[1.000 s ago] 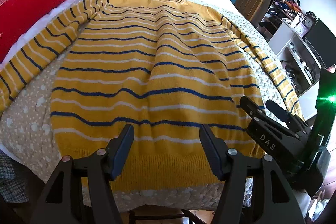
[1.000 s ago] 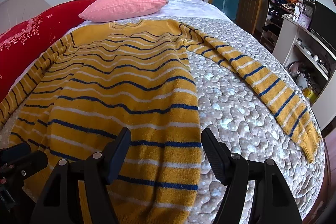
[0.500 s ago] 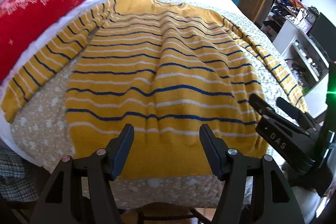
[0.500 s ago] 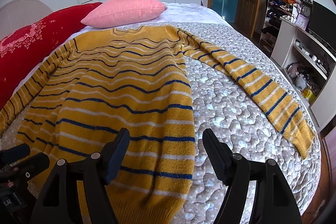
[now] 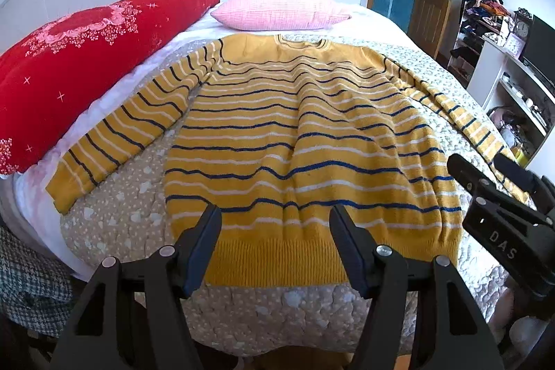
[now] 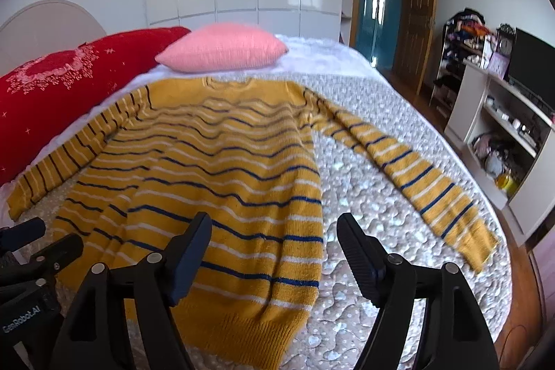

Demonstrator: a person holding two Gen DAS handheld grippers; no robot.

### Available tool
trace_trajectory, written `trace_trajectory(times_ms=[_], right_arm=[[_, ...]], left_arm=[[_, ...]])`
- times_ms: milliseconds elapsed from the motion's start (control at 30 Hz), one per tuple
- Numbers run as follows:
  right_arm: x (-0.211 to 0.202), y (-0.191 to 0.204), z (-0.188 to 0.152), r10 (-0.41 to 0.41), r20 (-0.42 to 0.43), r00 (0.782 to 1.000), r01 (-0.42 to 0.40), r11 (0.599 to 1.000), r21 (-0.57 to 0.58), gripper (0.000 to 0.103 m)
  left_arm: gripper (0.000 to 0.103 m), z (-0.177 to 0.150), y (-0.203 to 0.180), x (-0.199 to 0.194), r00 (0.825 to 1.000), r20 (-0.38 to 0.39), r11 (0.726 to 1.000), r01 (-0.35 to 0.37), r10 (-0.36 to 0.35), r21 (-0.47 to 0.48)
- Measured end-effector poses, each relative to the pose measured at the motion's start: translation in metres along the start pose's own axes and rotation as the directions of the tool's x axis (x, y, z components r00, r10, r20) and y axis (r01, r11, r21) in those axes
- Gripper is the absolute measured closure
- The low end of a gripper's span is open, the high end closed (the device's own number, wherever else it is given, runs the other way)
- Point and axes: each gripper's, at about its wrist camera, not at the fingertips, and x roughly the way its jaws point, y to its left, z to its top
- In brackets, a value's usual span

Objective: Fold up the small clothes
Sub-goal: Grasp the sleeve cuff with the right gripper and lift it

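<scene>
A yellow sweater (image 5: 298, 141) with blue and white stripes lies flat on the bed, collar far, hem near, both sleeves spread out. It also shows in the right wrist view (image 6: 215, 182), with its right sleeve (image 6: 412, 175) stretched over the quilt. My left gripper (image 5: 275, 245) is open and empty, hovering above the hem's middle. My right gripper (image 6: 274, 252) is open and empty, above the sweater's lower right side edge. The right gripper also shows in the left wrist view (image 5: 499, 196) at the right.
A quilted bedspread (image 6: 374, 231) covers the bed. A red bolster (image 5: 79, 65) and a pink pillow (image 5: 281, 7) lie at the far side. A white shelf unit (image 6: 503, 127) with a monitor stands right of the bed. Checked fabric (image 5: 27, 293) hangs at lower left.
Both grippers have pulled back and up from the sweater, so the whole garment and its hem now show. Both stay open.
</scene>
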Motion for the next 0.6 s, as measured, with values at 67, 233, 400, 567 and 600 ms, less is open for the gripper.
trace_trajectory(times_ms=[67, 233, 400, 567, 600], right_arm=[[-0.004, 0.001, 0.001, -0.003, 0.015, 1.000, 0.003, 1.000, -0.012, 0.019], [0.011, -0.006, -0.005, 0.007, -0.039, 0.999, -0.007, 1.000, 0.011, 0.019], [0.032, -0.030, -0.016, 0.045, -0.135, 0.990, -0.030, 0.993, 0.111, 0.019], [0.047, -0.055, -0.033, 0.088, -0.213, 0.973, -0.045, 0.979, 0.201, 0.019], [0.050, -0.058, -0.036, 0.101, -0.227, 0.969, -0.051, 0.975, 0.217, 0.019]], left_arm=[[0.039, -0.001, 0.001, 0.003, 1.000, -0.013, 1.000, 0.003, -0.003, 0.000], [0.039, -0.002, 0.025, 0.021, 0.996, -0.083, 0.997, 0.006, -0.013, -0.076], [0.039, -0.004, 0.075, 0.032, 0.992, -0.120, 0.980, -0.057, 0.034, -0.192], [0.039, -0.012, 0.120, 0.044, 0.987, -0.159, 0.949, -0.049, -0.001, -0.312], [0.039, -0.013, 0.124, 0.046, 0.987, -0.163, 0.946, -0.047, -0.007, -0.320]])
